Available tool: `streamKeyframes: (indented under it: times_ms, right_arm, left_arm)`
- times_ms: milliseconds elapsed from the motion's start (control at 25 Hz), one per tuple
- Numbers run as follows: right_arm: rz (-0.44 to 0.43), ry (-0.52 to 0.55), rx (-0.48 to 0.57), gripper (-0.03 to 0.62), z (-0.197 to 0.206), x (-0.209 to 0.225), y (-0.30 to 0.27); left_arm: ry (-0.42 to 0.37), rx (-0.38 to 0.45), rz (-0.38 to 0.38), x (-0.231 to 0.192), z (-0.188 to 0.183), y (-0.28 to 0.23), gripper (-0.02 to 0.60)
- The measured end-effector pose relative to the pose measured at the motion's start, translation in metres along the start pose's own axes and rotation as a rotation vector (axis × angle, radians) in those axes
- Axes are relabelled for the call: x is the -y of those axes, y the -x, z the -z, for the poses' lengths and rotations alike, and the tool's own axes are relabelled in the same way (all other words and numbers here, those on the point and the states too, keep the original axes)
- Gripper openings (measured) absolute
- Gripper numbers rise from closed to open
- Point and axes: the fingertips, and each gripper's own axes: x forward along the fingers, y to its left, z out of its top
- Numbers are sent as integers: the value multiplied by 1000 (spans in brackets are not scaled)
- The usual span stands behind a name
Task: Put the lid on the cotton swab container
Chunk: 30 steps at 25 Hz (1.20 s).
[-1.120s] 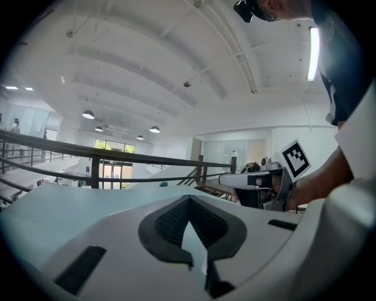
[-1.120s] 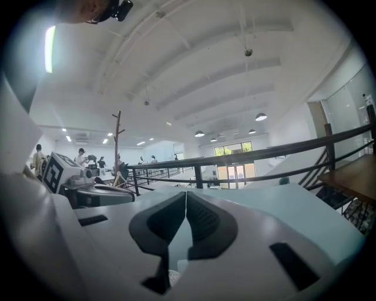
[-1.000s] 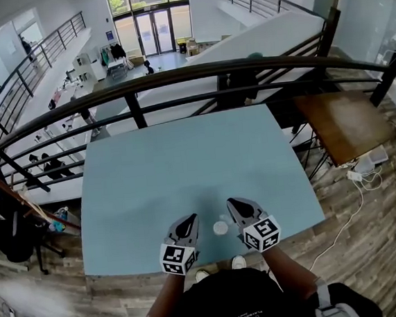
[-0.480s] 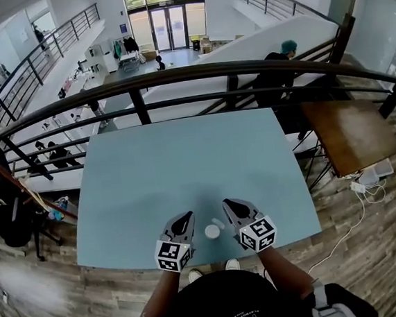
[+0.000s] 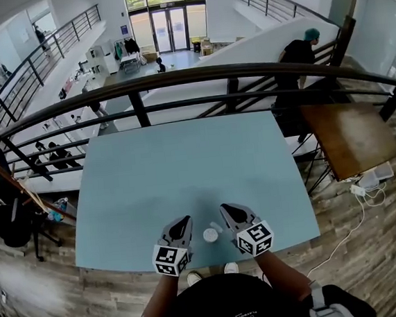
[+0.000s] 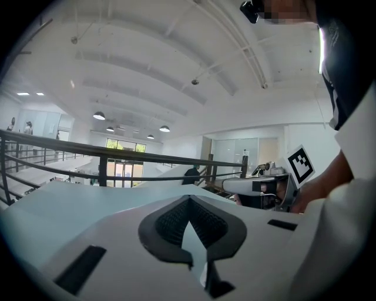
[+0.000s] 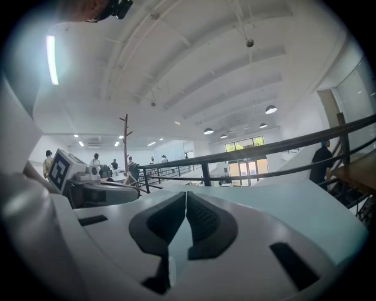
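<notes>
A small round white cotton swab container [image 5: 210, 235] stands on the light blue table [image 5: 185, 169] near its front edge. A faint pale spot just beyond it may be the lid; it is too small to tell. My left gripper [image 5: 182, 222] sits just left of the container and my right gripper [image 5: 226, 209] just right of it, neither touching it. In the left gripper view the left gripper [image 6: 188, 201] is shut and holds nothing. The right gripper [image 7: 185, 195] is likewise shut and empty in its own view. Neither gripper view shows the container.
A dark metal railing [image 5: 190, 78] runs along the table's far edge, with a drop to a lower floor beyond it. A brown wooden table [image 5: 349, 133] stands to the right. A person [image 5: 299, 50] is behind the railing at the right. Cables [image 5: 358, 191] lie on the floor.
Both grippers and the container keep the same arrangement, sitting slightly further left in the head view. The person behind the railing has walked to the right.
</notes>
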Motion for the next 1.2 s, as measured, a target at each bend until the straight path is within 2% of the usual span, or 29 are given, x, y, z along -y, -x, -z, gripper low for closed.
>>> streamKeyframes:
  times_ms: [200, 400, 720, 1000, 1120, 1200]
  right_arm:
    - [5, 9, 3, 20, -1, 2, 1]
    - [2, -5, -25, 20, 12, -3, -3]
    - [11, -44, -85, 20, 42, -3, -9]
    - [12, -62, -141, 20, 68, 1, -4]
    - [12, -65, -156, 20, 76, 3, -6]
    - [9, -70, -162, 20, 80, 5, -9]
  left_arm:
    - [0, 11, -1, 0, -4, -2, 11]
    - [12, -16, 3, -1, 2, -4, 11]
    - [-1, -77, 6, -6, 49, -1, 11]
    - [-16, -150, 76, 18, 85, 1, 12]
    - [-25, -157, 108, 25, 96, 0, 12]
    - [-32, -166, 125, 29, 104, -2, 49]
